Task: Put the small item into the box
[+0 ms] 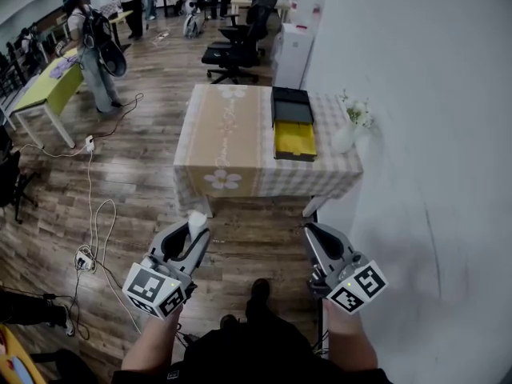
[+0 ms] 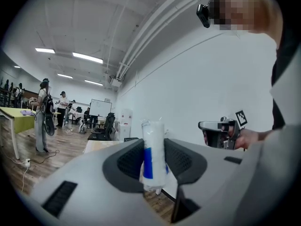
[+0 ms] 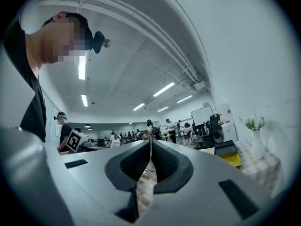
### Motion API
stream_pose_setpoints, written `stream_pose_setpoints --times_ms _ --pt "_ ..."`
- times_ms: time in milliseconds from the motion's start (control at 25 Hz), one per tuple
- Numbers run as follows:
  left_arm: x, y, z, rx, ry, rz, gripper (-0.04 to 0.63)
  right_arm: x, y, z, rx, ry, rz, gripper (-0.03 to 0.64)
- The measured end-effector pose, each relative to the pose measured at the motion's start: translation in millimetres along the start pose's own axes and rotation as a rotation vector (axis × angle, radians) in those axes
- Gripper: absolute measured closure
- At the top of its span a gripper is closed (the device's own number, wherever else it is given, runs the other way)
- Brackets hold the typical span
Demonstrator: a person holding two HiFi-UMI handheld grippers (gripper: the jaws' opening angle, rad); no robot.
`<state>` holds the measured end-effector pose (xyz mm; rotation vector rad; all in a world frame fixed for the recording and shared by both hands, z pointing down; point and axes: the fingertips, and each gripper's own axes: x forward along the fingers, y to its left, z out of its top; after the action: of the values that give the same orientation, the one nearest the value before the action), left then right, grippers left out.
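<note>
The left gripper (image 1: 194, 224) clamps its fingers on the small item (image 2: 153, 147); the right gripper (image 1: 314, 232) has fingers together, empty. Carrying it upright to the yellow box (image 1: 294, 140) on the counter (image 1: 228, 126) seems wisest.

Open across the wooden floor (image 1: 256, 230) up to the table (image 1: 228, 134). Clear above its left half. Hemmed on the right by open box (image 1: 294, 140), flower vase (image 1: 346, 137) and white wall (image 1: 432, 118); behind, by office chairs (image 1: 234, 53).

The table (image 1: 320, 178) stands against the white wall under a checked cloth (image 1: 336, 174) and a tan flowered runner (image 1: 228, 134). On it sit a black box (image 1: 290, 105), a yellow tray (image 1: 294, 140) touching its near side, and a vase (image 1: 348, 137).
</note>
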<state>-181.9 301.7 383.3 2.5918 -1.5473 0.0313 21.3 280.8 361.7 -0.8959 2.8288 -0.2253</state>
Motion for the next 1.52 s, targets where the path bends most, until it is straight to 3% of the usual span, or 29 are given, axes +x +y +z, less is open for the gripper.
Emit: stream_pose_setpoints --times_ms 360,680,1120,1520 --pt "100 24 3 -0.002 0.025 0.003 0.457 36 -95 -2 0.042 0.016 0.007 0.578" --pt "164 25 20 0.038 0.014 -0.001 0.457 45 -158 21 0.041 -0.015 0.012 0.578" --pt "214 9 47 0.083 -0.016 -0.021 0.457 44 -201 42 0.047 -0.051 0.025 0.578" --pt "254 35 47 0.061 -0.047 -0.061 0.457 70 -225 35 0.037 -0.021 -0.003 0.578"
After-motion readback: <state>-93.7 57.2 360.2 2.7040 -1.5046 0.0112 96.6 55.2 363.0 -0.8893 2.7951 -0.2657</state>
